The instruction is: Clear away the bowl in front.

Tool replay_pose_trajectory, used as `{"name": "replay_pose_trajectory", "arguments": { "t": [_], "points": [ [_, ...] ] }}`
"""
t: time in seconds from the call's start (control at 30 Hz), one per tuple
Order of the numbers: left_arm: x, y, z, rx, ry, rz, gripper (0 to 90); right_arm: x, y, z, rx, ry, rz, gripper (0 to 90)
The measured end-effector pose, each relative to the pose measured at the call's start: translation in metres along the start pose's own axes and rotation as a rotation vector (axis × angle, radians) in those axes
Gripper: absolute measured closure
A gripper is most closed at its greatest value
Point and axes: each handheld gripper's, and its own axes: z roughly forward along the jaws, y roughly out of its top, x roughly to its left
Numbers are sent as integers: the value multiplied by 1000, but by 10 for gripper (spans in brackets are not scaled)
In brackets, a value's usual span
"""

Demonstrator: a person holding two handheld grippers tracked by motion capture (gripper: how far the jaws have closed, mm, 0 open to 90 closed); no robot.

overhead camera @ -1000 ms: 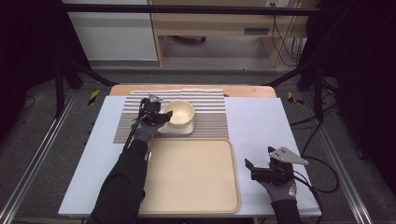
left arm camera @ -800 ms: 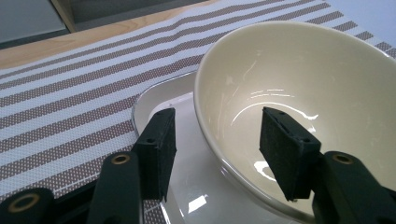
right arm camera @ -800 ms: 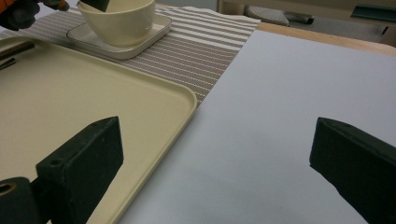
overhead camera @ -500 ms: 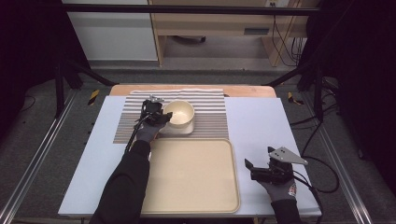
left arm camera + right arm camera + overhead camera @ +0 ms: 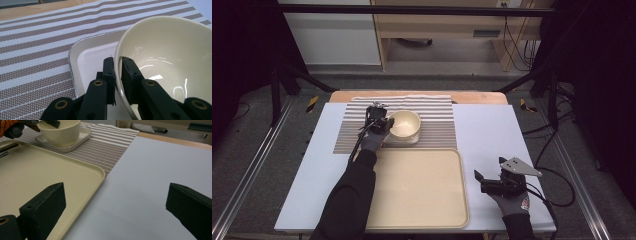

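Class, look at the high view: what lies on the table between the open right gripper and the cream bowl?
The big cream tray lies between the right gripper and the bowl, with some striped mat beyond it; the high view shows this.

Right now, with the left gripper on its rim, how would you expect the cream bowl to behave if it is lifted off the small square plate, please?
The cream bowl looks stiff and glossy, probably glazed ceramic, so it may slip between the pads. The left gripper, whose jaws have just been closing, pinches the wall at one side only, so the bowl will likely tilt when raised. The small square plate beneath it seems loose and might shift.
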Motion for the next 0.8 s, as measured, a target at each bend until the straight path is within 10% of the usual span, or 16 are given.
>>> {"name": "replay_pose_trajectory", "arguments": {
  "t": [0.8],
  "points": [
    [-1, -1, -21, -100, 9, -10, 820, 0, 1, -1, -8, 0, 2, 31]
  ]
}}
